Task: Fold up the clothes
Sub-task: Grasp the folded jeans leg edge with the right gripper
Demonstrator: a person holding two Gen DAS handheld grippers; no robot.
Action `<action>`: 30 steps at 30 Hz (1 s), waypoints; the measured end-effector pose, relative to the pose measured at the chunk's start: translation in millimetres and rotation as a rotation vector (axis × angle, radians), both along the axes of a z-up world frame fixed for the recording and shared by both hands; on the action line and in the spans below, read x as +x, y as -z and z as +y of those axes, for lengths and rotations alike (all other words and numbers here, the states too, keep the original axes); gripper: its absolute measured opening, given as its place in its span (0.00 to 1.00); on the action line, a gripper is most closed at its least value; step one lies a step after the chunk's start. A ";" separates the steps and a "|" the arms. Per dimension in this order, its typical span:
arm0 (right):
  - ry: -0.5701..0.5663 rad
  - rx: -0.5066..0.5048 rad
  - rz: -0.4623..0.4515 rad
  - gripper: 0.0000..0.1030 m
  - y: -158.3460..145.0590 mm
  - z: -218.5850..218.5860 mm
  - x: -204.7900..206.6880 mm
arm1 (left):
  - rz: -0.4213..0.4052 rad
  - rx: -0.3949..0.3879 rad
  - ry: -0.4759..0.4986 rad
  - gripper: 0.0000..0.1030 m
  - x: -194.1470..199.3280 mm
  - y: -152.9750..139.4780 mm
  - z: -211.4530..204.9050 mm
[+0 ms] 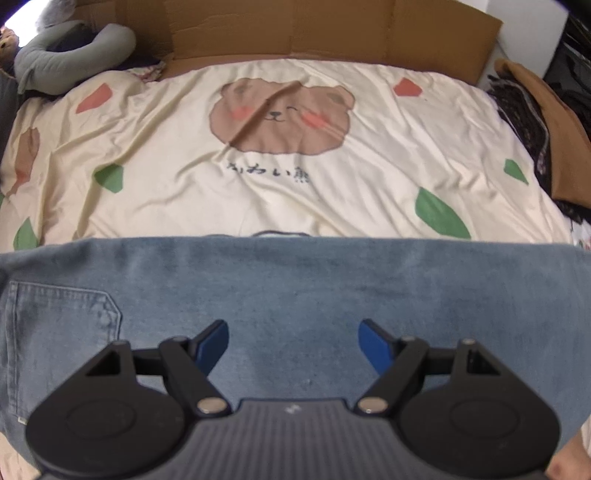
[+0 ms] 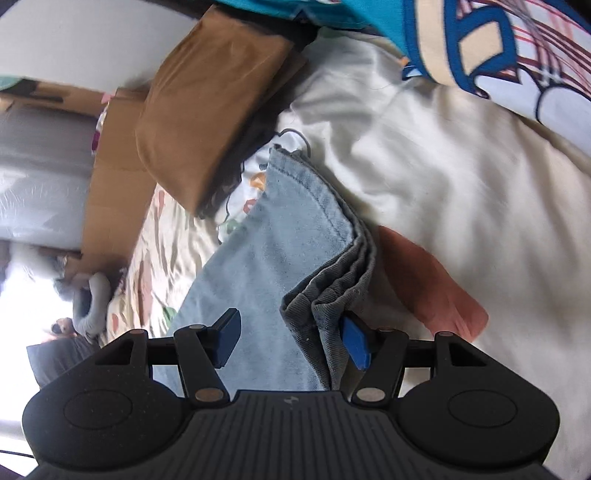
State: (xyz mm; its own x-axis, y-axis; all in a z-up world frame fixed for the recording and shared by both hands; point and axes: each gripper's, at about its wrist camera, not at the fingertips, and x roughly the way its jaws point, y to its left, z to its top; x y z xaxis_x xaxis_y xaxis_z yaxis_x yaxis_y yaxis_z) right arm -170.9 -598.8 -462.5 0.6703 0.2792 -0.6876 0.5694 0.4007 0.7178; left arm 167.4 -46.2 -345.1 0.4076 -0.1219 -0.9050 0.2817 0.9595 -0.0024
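Blue pads tip the left gripper [image 1: 293,345] at six o'clock in the left wrist view; its jaws stand spread, released, with nothing between them, poised over the jeans [image 1: 295,291]. These lie flat across the lower half of the picture, their long axis running from nine to three o'clock, the far edge straight across the middle. A back pocket [image 1: 62,332] shows toward eight o'clock. Beyond, at twelve o'clock, spreads a cream sheet [image 1: 192,192] printed with a bear [image 1: 284,116]. Cardboard [image 1: 332,33] stands behind it, a grey pillow [image 1: 70,55] lies at ten o'clock, and brown cloth [image 1: 557,147] at two o'clock.

Nearest in the right wrist view, the right gripper [image 2: 291,343] sits at six o'clock, jaws apart. A folded, layered edge of the jeans [image 2: 258,266] hangs between them: it touches the right pad [image 2: 355,345], while the left pad [image 2: 228,338] stands clear, so nothing is clenched. Here the denim runs lengthwise from six toward twelve o'clock, ending at a stitched hem. A brown cushion [image 2: 207,122] lies at eleven o'clock, a cream quilt [image 2: 461,177] at two o'clock.
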 end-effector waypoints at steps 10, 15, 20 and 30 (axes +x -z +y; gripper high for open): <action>0.040 0.023 0.074 0.60 39.7 -18.4 -9.8 | 0.028 0.023 0.007 0.77 -5.4 9.0 4.5; 0.059 0.081 0.011 0.60 41.0 -29.5 -10.7 | 0.025 0.033 0.014 0.77 -3.2 7.4 3.3; -0.003 0.127 -0.026 0.60 36.2 -36.7 2.7 | 0.035 0.033 0.017 0.77 -4.5 10.4 -0.7; -0.143 0.120 0.025 0.45 52.0 -43.0 39.5 | 0.060 0.041 0.010 0.77 -4.5 12.7 2.7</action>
